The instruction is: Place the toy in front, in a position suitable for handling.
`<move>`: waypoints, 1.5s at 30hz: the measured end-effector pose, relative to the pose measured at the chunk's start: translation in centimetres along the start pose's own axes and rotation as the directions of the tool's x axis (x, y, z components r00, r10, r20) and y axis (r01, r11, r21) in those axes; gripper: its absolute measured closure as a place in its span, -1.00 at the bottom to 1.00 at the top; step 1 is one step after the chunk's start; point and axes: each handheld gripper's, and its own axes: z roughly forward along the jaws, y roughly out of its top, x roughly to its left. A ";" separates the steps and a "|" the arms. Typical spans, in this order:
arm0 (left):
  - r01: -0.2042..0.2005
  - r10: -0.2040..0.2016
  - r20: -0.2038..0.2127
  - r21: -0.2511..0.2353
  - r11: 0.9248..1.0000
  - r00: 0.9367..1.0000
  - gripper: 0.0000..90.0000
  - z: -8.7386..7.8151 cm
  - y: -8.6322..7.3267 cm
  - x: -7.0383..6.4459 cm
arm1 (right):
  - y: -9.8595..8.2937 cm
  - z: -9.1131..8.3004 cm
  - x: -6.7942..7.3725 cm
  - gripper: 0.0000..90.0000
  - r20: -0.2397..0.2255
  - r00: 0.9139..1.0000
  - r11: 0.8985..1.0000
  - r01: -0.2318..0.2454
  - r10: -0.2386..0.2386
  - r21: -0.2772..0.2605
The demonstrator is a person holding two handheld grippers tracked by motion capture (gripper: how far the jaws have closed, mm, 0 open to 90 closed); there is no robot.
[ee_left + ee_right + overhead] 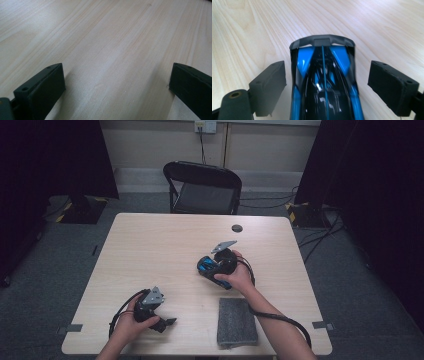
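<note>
Fingers (269, 87) of the right gripper (327, 85) stand spread wide on either side of a blue-and-black toy race car (324, 82), with a gap showing between each pad and the car's flanks, so nothing is clamped. The right gripper view shows the car's dark rear wing lying farthest from the camera, a detail that the high view reduces to a small blue patch (206, 266) under the right hand (239, 277), a little right of the middle of the table (150, 250). The left gripper (117, 82) likewise has its jaws parted, with bare pale wood between them; the high view places it (167, 322) near the front edge, held by the left hand (131, 325). A grey felt pad (236, 321) lies flat at the front edge, just beside the right forearm. Open tabletop extends to the left and rear of the car. A black folding chair (205, 187) stands beyond the far edge.
</note>
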 end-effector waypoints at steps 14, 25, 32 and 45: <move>-0.001 0.001 0.000 0.000 1.000 1.000 -1.00 0.0 0.0 0.0 | -4.5 -4.4 -0.7 -0.68 0.001 1.000 1.000 -0.007 0.007 0.002; -0.002 0.002 0.004 -0.001 1.000 1.000 -1.00 0.0 0.0 0.0 | -7.0 -4.2 -0.2 -0.68 -0.006 1.000 1.000 -0.010 0.010 0.012; -0.002 0.002 0.004 -0.001 1.000 1.000 -1.00 0.0 0.0 0.0 | -7.7 -4.1 -0.4 -0.69 0.006 1.000 1.000 -0.004 0.004 0.000; -0.001 0.001 0.004 -0.001 1.000 1.000 -1.00 0.0 0.0 0.0 | -7.9 -4.0 -0.4 -0.67 0.009 1.000 1.000 0.007 -0.006 -0.024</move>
